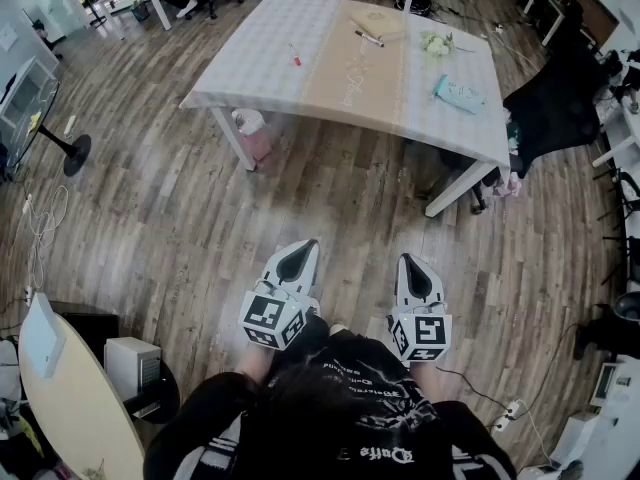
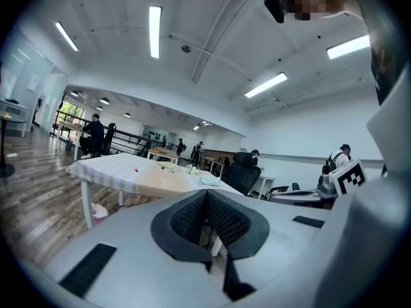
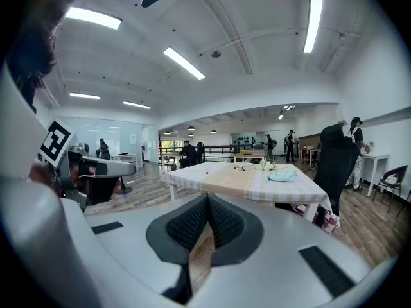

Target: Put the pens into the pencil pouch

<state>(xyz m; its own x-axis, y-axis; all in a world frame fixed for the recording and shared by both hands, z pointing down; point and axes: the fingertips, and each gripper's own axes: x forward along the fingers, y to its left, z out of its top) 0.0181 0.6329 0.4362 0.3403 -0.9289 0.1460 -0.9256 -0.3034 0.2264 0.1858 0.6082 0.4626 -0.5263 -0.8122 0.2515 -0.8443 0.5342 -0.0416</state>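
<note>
- Pens: red pen (image 1: 295, 55) lies alone on the table's left part. Black pen (image 1: 368, 38) rests on a tan pad (image 1: 381, 23) near the far edge.
- Pencil pouch (image 1: 459, 94): pale blue, flat on the right part, well apart from both pens. Its opening is too small to read.
- Table (image 1: 250, 78): well ahead of the person.
- Left gripper (image 1: 300, 256), right gripper (image 1: 412, 271): jaws pressed together, nothing between them.
- Handling, judged: walk up first. Part the jaws before reaching, take a pen across its barrel, and steady the pouch with the other gripper.
</note>
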